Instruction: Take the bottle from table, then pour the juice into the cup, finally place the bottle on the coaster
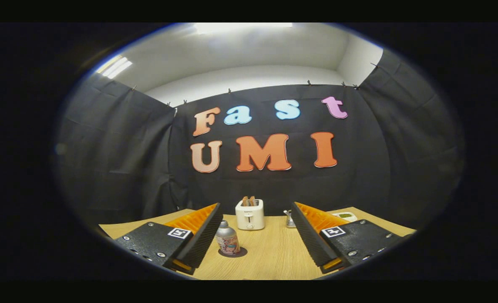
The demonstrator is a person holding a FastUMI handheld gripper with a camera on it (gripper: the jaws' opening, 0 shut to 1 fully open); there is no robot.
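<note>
The gripper [255,242] was held above a wooden table [270,256], its two fingers spread wide and gripping nothing; bare tabletop lay in the gap between them.

Left finger [198,235]: its ribbed inner face angled toward the middle; just beside that face, touching neither finger, stood the bottle [227,238] — small, silver-capped, with a printed label, upright. The bottle rested on the coaster [233,252], a dark round disc whose edge showed around the bottle's base; both sat inside the gap, close to the left finger and well apart from the right one.

Beyond the fingers, roughly midway between them, a white toaster [250,214] stood at the far side of the table against the black cloth wall; two slices of toast [249,201] stood in its slots.

Further right, just beside the tip of the right finger [312,240], a small metallic object [290,219] stood on the table — too small to identify; beyond the right finger a pale flat item with a green patch [345,216] lay near the table's far edge, partly hidden by the finger.
</note>
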